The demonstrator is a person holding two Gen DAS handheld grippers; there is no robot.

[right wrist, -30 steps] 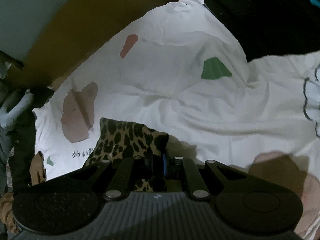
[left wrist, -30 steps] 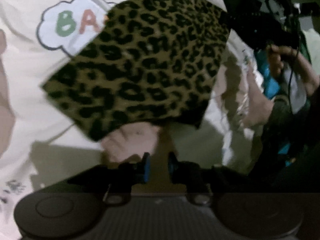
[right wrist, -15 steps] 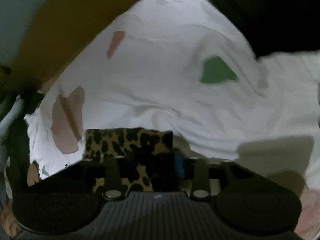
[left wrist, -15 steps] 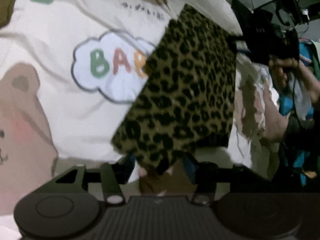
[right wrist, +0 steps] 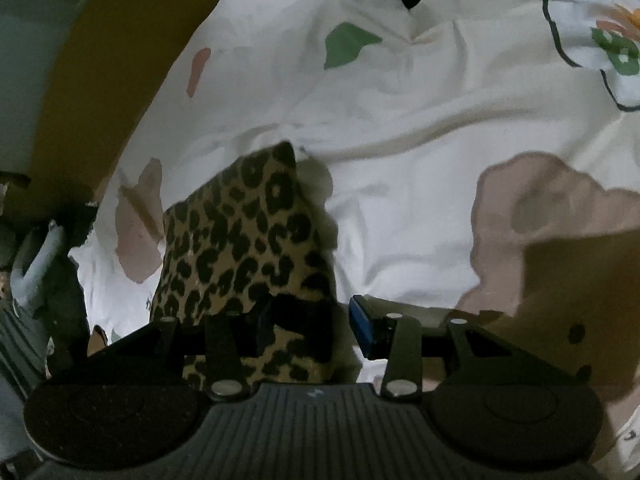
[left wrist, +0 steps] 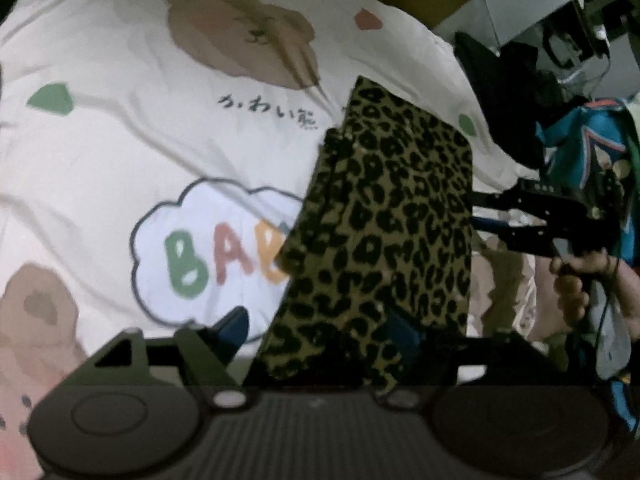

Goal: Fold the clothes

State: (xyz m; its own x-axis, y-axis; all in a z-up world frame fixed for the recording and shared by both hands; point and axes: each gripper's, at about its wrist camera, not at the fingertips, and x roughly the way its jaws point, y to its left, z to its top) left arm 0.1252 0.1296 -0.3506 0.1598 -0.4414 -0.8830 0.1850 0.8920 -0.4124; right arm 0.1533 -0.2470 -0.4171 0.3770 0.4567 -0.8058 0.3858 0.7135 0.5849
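Folded leopard-print cloth [left wrist: 384, 232] lying flat on cartoon bedsheet [left wrist: 120, 152], just right of its "BABY" cloud print [left wrist: 208, 256]. Left hand-held gripper [left wrist: 320, 332] spread apart around cloth's near edge. Right hand-held gripper [right wrist: 308, 324] likewise apart, straddling its corner.

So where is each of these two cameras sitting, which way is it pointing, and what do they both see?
Left wrist: sits on the left gripper, looking along its open fingers across the leopard-print cloth and cartoon bedsheet; the right gripper and hand show.
Right wrist: sits on the right gripper, fingers open, looking over the cloth's corner.
Shared: cloth and bedsheet.
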